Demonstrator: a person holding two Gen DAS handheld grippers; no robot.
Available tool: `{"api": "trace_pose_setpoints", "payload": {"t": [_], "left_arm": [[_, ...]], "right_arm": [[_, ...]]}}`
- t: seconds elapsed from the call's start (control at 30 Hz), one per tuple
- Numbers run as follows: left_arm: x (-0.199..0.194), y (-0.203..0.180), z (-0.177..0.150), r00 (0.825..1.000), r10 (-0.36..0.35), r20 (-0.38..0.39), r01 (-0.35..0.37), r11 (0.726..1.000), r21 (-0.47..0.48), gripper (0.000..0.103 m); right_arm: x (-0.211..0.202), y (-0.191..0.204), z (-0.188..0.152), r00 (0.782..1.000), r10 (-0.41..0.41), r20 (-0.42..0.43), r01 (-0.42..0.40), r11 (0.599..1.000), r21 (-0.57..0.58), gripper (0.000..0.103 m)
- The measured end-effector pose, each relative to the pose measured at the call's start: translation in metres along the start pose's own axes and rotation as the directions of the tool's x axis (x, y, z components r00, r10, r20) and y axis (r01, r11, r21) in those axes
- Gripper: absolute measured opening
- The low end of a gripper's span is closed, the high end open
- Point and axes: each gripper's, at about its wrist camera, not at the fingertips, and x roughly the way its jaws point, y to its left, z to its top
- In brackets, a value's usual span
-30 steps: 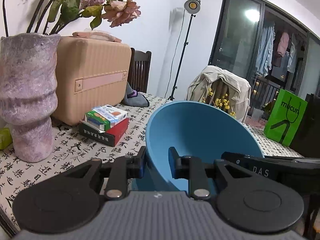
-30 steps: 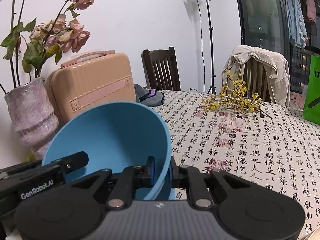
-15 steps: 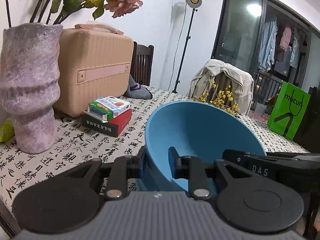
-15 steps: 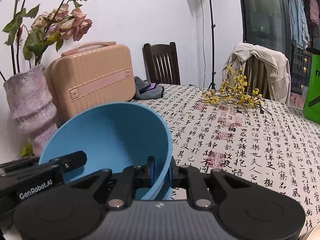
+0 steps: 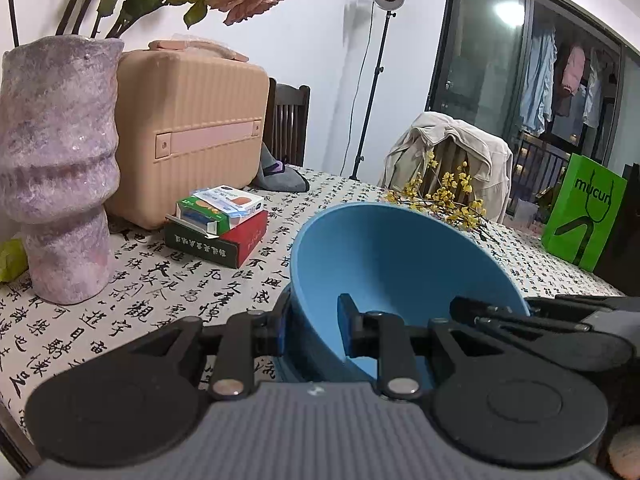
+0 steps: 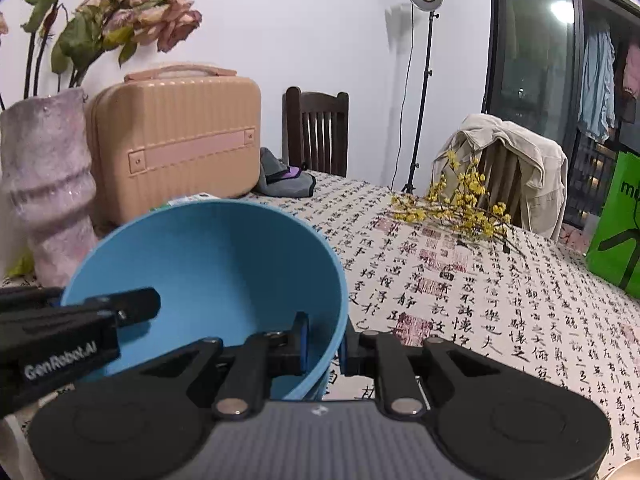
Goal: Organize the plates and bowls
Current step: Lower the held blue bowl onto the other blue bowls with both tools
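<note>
A blue bowl (image 5: 400,264) is held tilted just above the patterned tablecloth, gripped from both sides. My left gripper (image 5: 314,326) is shut on the bowl's left rim, one finger outside and one inside. My right gripper (image 6: 326,344) is shut on the bowl's right rim (image 6: 224,264) in the same way. Each gripper shows in the other's view, at the opposite rim. A pale dish edge (image 6: 624,474) peeks in at the bottom right of the right wrist view.
A purple vase (image 5: 56,168) with flowers, a beige suitcase (image 5: 188,136) and stacked boxes (image 5: 218,224) stand to the left. Yellow flower sprigs (image 6: 452,208) and a green bag (image 5: 580,216) lie further back. Chairs stand behind the table.
Both grippers have lowered the bowl toward the table and leveled it a little. The hold on both rims is unchanged.
</note>
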Motion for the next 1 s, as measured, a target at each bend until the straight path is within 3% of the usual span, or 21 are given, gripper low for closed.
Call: {"api": "trace_pose_setpoints", "payload": {"t": [0.3,0.43,0.53,0.7,0.87,0.9,0.93,0.97,1.0], "left_arm": [[0.000,0.004,0.005,1.000,-0.021,0.009,0.022,0.999,-0.026,0.032],[-0.003,-0.001,0.008,0.999,0.006,0.051,-0.006,1.000,0.000,0.039],[-0.004,-0.004,0.011,0.997,0.023,0.073,-0.025,0.999,0.022,0.038],[0.004,-0.002,0.013,0.998,0.045,0.051,-0.046,0.998,0.032,0.022],[0.010,0.008,0.013,1.000,0.013,0.010,-0.013,1.000,-0.016,0.022],[0.008,0.009,0.013,1.000,0.010,0.014,-0.009,1.000,-0.022,0.026],[0.006,0.009,0.013,1.000,0.014,0.021,-0.014,1.000,-0.023,0.031],[0.003,0.009,0.013,0.999,0.019,0.029,-0.019,1.000,-0.017,0.043],[-0.001,0.009,0.013,0.999,0.019,0.044,-0.019,1.000,-0.012,0.052]], "right_arm": [[0.002,-0.008,0.001,1.000,0.019,-0.001,-0.019,0.999,0.037,0.015],[0.004,-0.011,0.000,0.999,0.040,-0.010,-0.039,0.998,0.050,0.016],[0.003,-0.010,0.001,0.999,0.041,-0.007,-0.040,0.998,0.045,0.014],[0.005,-0.015,0.002,0.998,0.062,-0.013,-0.061,0.995,0.081,0.014],[0.004,-0.023,0.002,0.994,0.110,-0.014,-0.107,0.986,0.131,0.015],[0.002,-0.025,0.002,0.993,0.117,-0.003,-0.116,0.983,0.144,0.016],[-0.002,-0.029,0.001,0.992,0.122,0.014,-0.122,0.980,0.160,0.025],[-0.006,-0.032,0.001,0.992,0.124,0.029,-0.128,0.977,0.173,0.032],[-0.011,-0.036,-0.001,0.990,0.130,0.052,-0.138,0.973,0.187,0.048]]}}
